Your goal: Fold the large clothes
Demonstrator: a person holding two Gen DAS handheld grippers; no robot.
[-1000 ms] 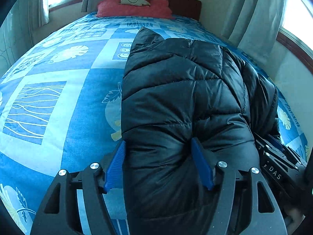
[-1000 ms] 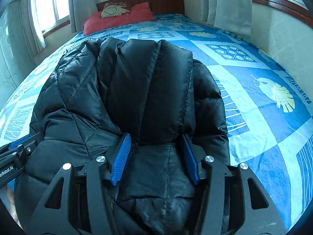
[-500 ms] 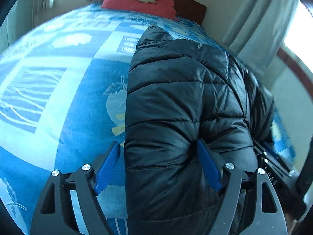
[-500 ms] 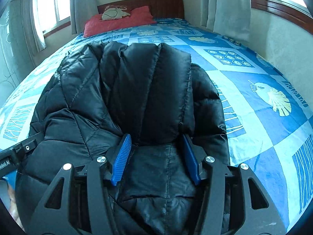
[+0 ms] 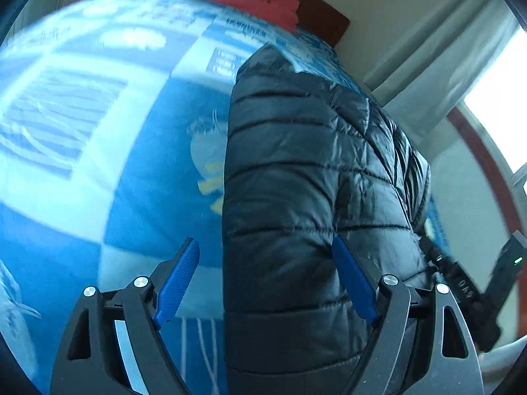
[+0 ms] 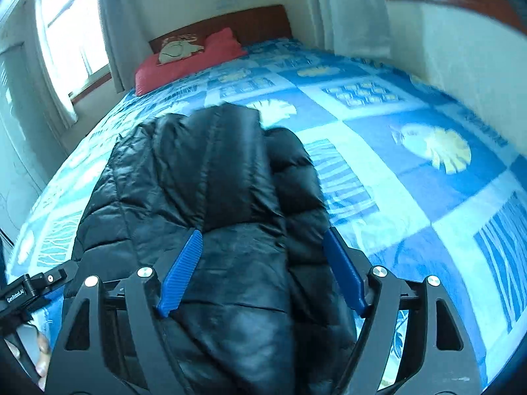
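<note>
The black puffer jacket [image 5: 296, 197] lies folded into a long bundle on the bed [image 5: 108, 171], its length running from the near edge toward the headboard [image 6: 230, 23]. In the right wrist view the jacket [image 6: 204, 204] shows a narrower padded panel folded lengthwise over the top of the bundle, with a bulge of quilting at its right side.

The left claw [image 5: 265, 284] stands released. Its jaws have just been opening. The jacket's near end sits between them, with its left edge clear of the left blue pad [image 5: 178, 284]; the right pad lies close against the quilting, though contact there cannot be told. The right claw [image 6: 262, 271] is also released, its jaws having just been opening wide, and the jacket's near end lies between its pads [image 6: 182, 271] without being pinched.

Around the jacket the bedspread [image 6: 411, 181] is blue and white with leaf and shell prints. A red pillow [image 6: 197, 59] rests at the head of the bed, and a smaller pale cushion [image 6: 176, 47] sits on it. Pale curtains [image 6: 349, 6] hang by the windows on both sides of the room. At the lower left of the right wrist view part of the left tool and a few fingertips [image 6: 42, 350] appear. Both views are somewhat blurred.
</note>
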